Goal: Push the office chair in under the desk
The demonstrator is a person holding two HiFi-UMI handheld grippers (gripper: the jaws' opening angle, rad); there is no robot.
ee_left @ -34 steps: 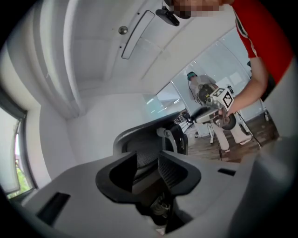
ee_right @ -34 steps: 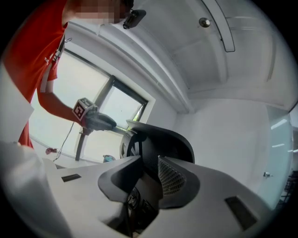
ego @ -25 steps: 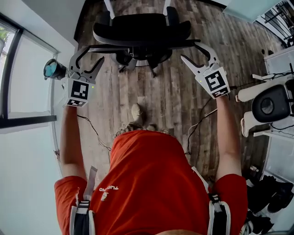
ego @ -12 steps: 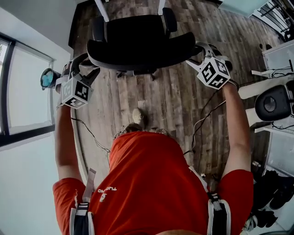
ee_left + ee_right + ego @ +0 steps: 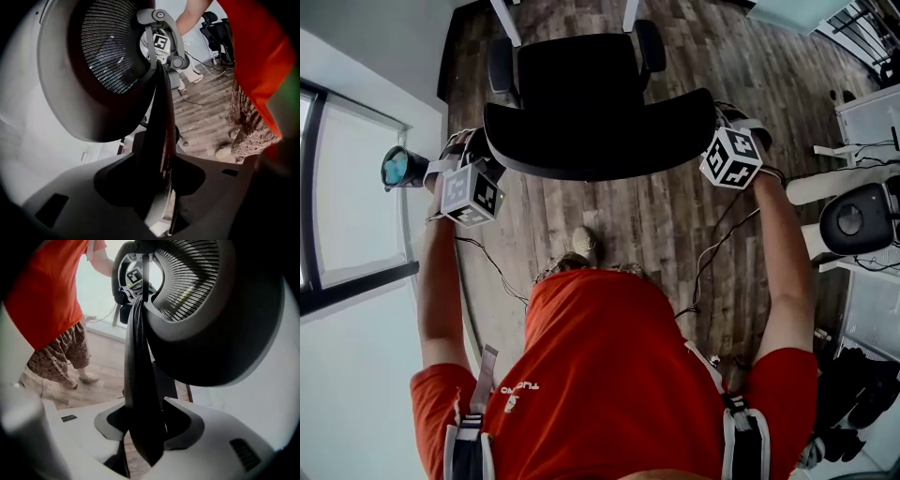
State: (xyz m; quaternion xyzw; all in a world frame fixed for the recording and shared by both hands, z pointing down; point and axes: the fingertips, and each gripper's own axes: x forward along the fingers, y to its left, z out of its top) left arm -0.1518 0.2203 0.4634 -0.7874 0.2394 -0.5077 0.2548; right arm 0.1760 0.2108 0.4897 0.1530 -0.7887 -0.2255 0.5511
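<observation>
Left gripper [image 5: 157, 187] and right gripper [image 5: 143, 427] have just closed, each clamping the backrest rim of the black, mesh-backed chair [image 5: 591, 112].

An office — swivel chair [image 5: 591, 112], plank floor [image 5: 675, 216], big window [image 5: 356, 187].

L gripper [image 5: 157, 176] jaws just closed onto chair backrest [image 5: 112, 61] edge.

Office chair [image 5: 591, 112]: black, with a ribbed mesh backrest [image 5: 110, 51] in a dark frame and two padded armrests [image 5: 649, 42].
Pose: upright, seen from behind and above.
Place: standing on the wooden floor [image 5: 675, 216].
</observation>
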